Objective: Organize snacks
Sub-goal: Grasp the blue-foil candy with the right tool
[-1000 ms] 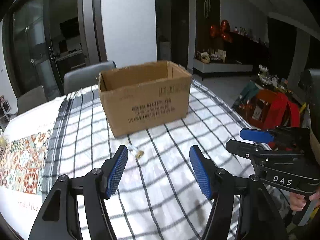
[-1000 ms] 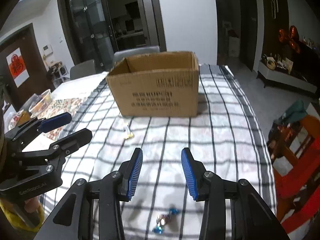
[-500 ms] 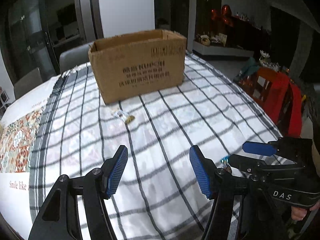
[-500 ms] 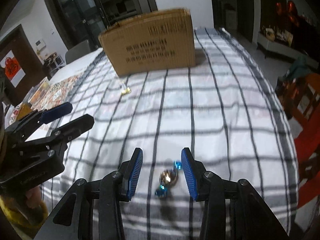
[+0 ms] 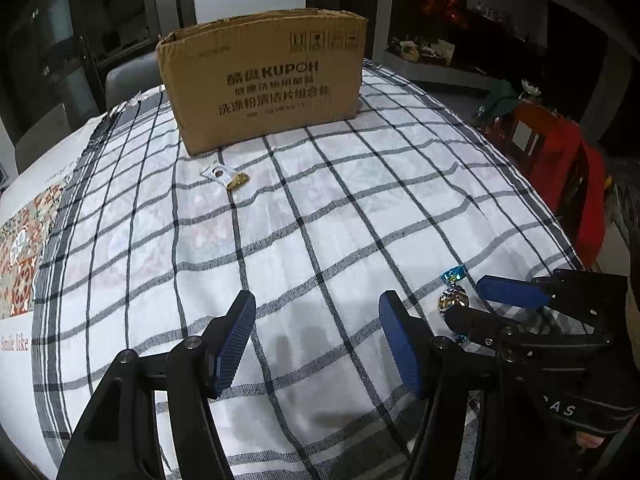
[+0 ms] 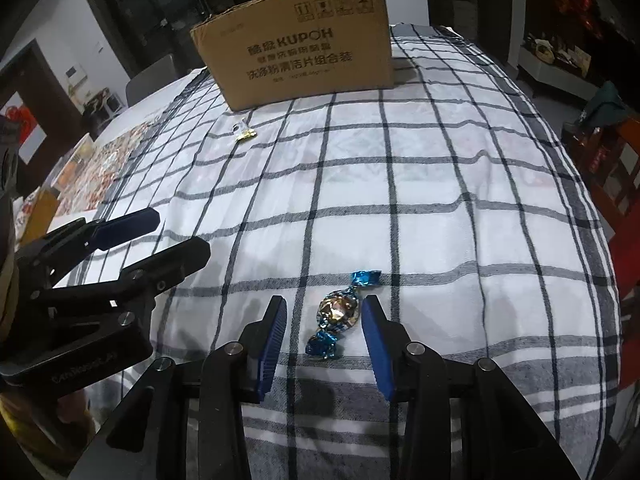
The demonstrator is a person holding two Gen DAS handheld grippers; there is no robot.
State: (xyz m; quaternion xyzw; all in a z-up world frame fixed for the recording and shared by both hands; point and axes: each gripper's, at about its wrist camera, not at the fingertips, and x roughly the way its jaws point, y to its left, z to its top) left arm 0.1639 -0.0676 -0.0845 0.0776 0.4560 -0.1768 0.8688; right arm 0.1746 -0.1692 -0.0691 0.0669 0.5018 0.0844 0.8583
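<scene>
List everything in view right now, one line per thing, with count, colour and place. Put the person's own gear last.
cardboard box: one, brown with dark print, far end of the table, upright.
twist-wrapped candy: one, gold middle with blue ends, on the cloth between the right gripper's fingers, not yet pinched.
small snack packet: one, white and gold, on the cloth just in front of the box's left corner.
checked tablecloth: one, white with dark lines, covers the table.
patterned mat: one, multicoloured tiles, left edge of the table.
chairs: grey, behind the table.
red furniture: right of the table, on the floor side.
left gripper: one, black with blue pads, open, above bare cloth.
right gripper: one, black with blue pads, open, straddling the candy.
</scene>
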